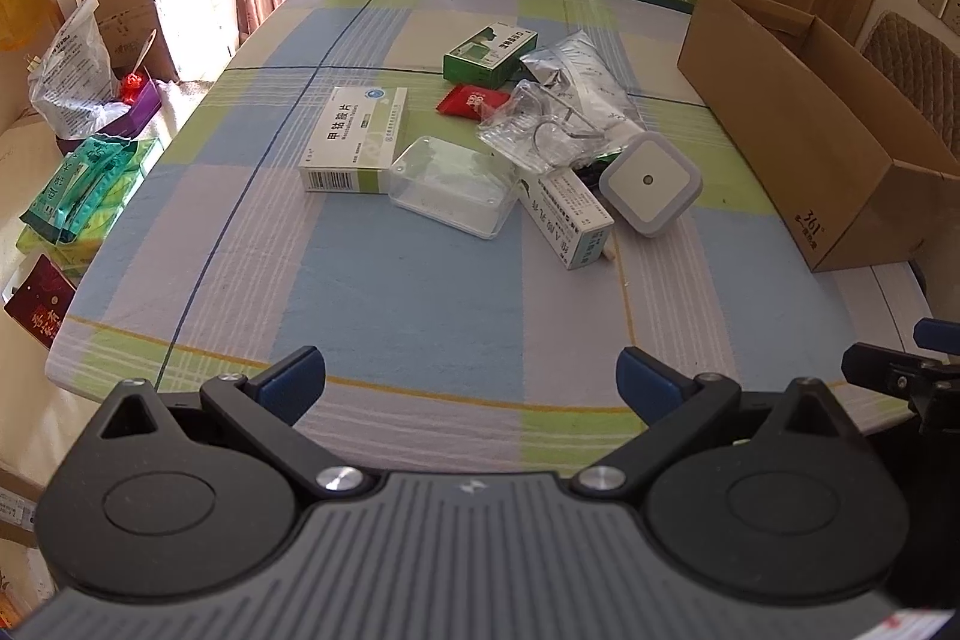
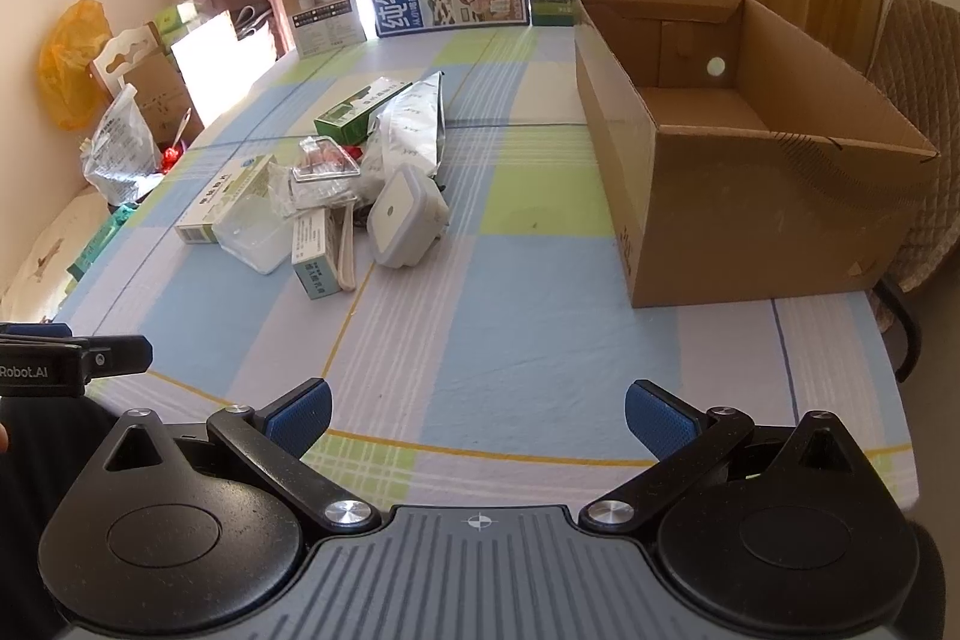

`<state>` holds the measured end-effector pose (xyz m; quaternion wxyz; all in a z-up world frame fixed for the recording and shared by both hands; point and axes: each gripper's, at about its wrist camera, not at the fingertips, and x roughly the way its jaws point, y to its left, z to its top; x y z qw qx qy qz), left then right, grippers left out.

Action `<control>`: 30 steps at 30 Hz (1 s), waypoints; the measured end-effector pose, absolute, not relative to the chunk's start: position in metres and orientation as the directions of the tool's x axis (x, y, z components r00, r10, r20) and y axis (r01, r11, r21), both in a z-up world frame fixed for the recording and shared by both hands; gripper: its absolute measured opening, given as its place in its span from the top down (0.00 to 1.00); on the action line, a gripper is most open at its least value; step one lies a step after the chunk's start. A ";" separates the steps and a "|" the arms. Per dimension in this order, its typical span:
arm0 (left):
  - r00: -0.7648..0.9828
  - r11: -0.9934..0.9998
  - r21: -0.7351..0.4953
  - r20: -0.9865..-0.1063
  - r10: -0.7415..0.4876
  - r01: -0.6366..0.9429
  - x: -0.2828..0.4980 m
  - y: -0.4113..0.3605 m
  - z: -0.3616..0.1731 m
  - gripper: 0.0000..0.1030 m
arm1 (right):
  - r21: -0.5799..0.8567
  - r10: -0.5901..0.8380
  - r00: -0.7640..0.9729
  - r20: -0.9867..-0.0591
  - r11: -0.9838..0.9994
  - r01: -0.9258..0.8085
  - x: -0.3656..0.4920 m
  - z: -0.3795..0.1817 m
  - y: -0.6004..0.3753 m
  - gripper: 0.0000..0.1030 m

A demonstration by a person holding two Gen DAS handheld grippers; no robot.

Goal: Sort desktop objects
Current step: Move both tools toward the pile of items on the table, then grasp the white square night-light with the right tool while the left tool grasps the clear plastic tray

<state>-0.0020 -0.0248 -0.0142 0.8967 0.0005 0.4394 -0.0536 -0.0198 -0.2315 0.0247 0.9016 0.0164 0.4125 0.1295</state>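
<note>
cardboard box [image 2: 750, 196] beyond right tongs [image 2: 477, 418]

We see a checked cloth [image 1: 390, 292] on the desk, with blue, pale green and lilac squares and thin yellow lines. The cardboard box [image 2: 750, 196] is plain brown. One medicine box [image 1: 354, 139] is white with green print, another small box [image 1: 489, 52] is dark green. The packet [image 1: 471, 101] is red, the square night light [image 1: 651, 181] is white and grey. The fingers [image 2: 300, 415] have blue pads on black arms.
</note>
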 end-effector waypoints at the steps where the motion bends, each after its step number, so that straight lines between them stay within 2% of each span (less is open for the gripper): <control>1: 0.608 0.994 -0.047 -0.788 -0.099 0.100 -0.002 -0.025 -0.014 0.01 | 0.136 0.251 0.630 -0.735 0.965 -0.226 -0.020 0.025 -0.231 0.02; 7: 0.607 0.993 -0.043 -0.788 -0.103 0.113 0.002 -0.022 -0.013 0.01 | 0.134 0.284 0.663 -0.692 0.954 -0.268 -0.022 0.026 -0.227 0.02; 17: 0.619 0.989 0.003 -0.780 -0.092 0.151 0.021 -0.001 -0.011 0.01 | 0.116 0.323 0.647 -0.691 0.932 -0.342 -0.003 0.024 -0.201 0.02; 25: 0.630 0.964 0.020 -0.761 -0.158 0.266 0.057 0.013 -0.011 0.02 | 0.091 0.330 0.638 -0.695 0.922 -0.377 0.027 0.019 -0.184 0.02; 30: 0.617 0.939 0.044 -0.764 -0.188 0.340 0.080 0.007 -0.018 0.02 | -0.007 0.298 0.643 -0.705 0.904 -0.427 0.048 0.015 -0.171 0.02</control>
